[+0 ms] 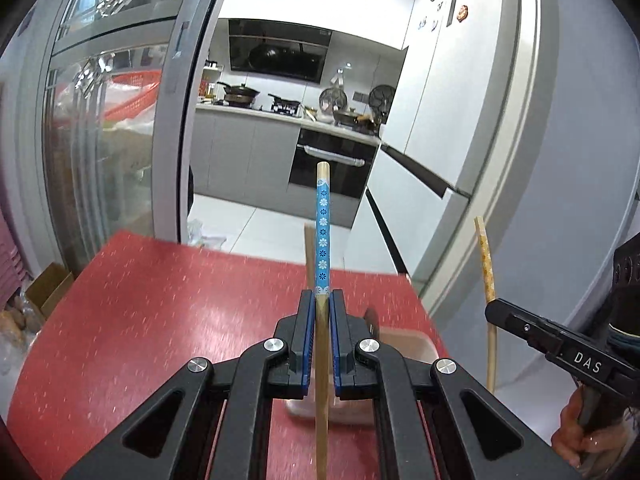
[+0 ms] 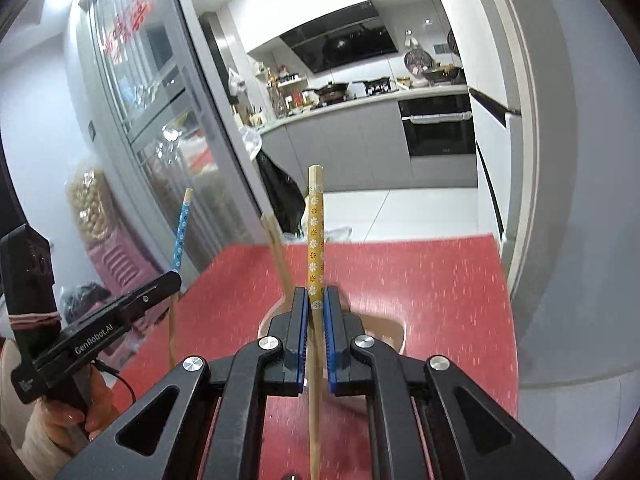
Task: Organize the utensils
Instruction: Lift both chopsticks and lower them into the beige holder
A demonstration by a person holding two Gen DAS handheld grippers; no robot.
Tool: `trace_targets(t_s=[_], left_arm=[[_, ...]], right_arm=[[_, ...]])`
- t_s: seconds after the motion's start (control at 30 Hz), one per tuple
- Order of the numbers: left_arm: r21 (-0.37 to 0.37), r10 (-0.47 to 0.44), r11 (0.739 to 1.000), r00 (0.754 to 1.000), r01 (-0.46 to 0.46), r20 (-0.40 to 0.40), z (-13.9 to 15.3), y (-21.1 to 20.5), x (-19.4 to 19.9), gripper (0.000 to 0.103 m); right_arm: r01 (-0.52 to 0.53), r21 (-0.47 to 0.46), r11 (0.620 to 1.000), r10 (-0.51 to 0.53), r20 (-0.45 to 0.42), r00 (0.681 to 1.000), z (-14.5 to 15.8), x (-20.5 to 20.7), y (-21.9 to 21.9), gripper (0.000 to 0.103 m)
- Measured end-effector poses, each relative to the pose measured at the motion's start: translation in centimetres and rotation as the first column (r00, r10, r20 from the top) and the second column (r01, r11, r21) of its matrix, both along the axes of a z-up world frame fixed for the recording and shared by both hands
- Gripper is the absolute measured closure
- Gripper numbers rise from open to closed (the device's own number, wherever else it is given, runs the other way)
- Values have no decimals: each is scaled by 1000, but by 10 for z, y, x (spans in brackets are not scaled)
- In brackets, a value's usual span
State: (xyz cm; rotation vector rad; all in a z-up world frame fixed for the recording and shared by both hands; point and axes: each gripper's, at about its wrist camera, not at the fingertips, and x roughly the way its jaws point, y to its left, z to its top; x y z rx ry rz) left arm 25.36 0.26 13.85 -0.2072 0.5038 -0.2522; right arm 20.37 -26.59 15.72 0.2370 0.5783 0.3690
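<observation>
Two chopsticks, one per tool, each pinched low on its shaft so the patterned top stands clear. Left tool (image 1: 323, 300): clamped on the blue chopstick (image 1: 322, 232), upright above the red tabletop (image 1: 160, 300). Right tool (image 2: 316, 298): clamped on the yellow chopstick (image 2: 315, 236), likewise upright. Beneath both: a pale holder (image 2: 394, 330) with another plain stick (image 2: 278, 252) leaning in it, probably the destination. Beyond: kitchen counter (image 1: 248, 114), oven (image 1: 332, 160).
</observation>
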Motion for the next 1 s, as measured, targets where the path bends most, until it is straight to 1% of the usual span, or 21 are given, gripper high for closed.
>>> trace_targets(t_s=[0.1, 0.2, 0.4, 0.57, 0.63, 0.7, 0.83, 0.93, 1.0], left_arm=[[-11, 6, 1000, 1000, -6, 19, 5, -7, 21, 70], [-22, 17, 1000, 999, -16, 35, 6, -13, 40, 70], [-45, 40, 998, 998, -38, 46, -5, -24, 76, 70], [-66, 43, 997, 998, -41, 36, -15, -30, 98, 70], [-83, 48, 996, 998, -45, 34, -17, -30, 104, 70], [-84, 60, 995, 997, -56, 40, -19, -30, 109, 70], [-94, 65, 994, 997, -62, 39, -20, -30, 116, 70], [-82, 72, 994, 996, -67, 61, -20, -31, 112, 70], [-71, 81, 995, 993, -75, 84, -24, -34, 107, 70]], right_arm=[[10, 4, 1000, -10, 29, 1000, 4, 20, 0, 95], [27, -13, 1000, -27, 60, 998, 6, 40, 2, 95], [60, -41, 997, -56, 93, 994, -4, 74, 6, 95], [75, -89, 993, -60, 167, 984, -15, 86, 16, 95], [78, -101, 992, -57, 192, 980, -16, 88, 18, 95], [75, -110, 991, -50, 210, 976, -18, 92, 20, 95], [54, -93, 994, -35, 195, 980, -21, 103, 19, 95], [55, -90, 994, -35, 202, 979, -25, 103, 19, 95], [61, -106, 993, -38, 215, 976, -30, 102, 20, 95]])
